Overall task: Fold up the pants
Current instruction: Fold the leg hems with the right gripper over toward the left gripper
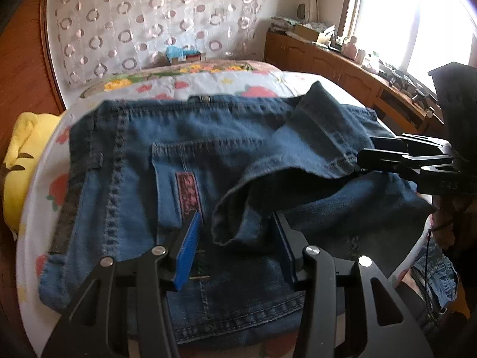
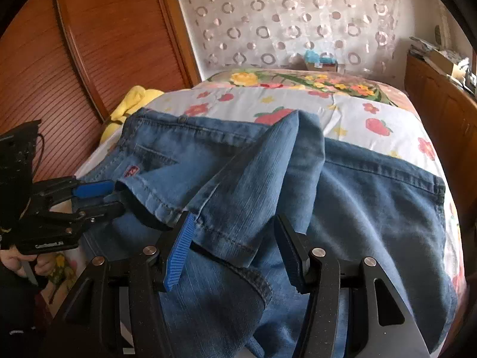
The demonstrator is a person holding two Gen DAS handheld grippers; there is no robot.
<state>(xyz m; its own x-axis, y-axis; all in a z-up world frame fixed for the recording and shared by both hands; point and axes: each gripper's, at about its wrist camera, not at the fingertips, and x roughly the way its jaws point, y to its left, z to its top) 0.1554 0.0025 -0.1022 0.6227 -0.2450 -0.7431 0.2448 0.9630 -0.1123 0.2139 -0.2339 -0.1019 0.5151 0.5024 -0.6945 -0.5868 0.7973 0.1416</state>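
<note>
Blue jeans (image 1: pixel 184 161) lie on a bed with a flowered sheet (image 1: pixel 208 85); the waistband runs along the far side and the back pocket faces up. The leg hems (image 1: pixel 238 223) are folded over onto the seat. My left gripper (image 1: pixel 235 235) is open, its fingers on either side of one hem. My right gripper (image 2: pixel 235 238) is open too, with the other hem (image 2: pixel 226 232) lying between its fingers. Each gripper shows in the other's view: the right gripper (image 1: pixel 366 156) at the hem's right end, the left gripper (image 2: pixel 116 194) at its left end.
A yellow cloth (image 1: pixel 26 155) lies at the bed's left edge by a wooden slatted door (image 2: pixel 59 59). A wooden cabinet (image 1: pixel 337 65) with clutter stands under the bright window on the right. A small box (image 1: pixel 186 56) sits at the headboard.
</note>
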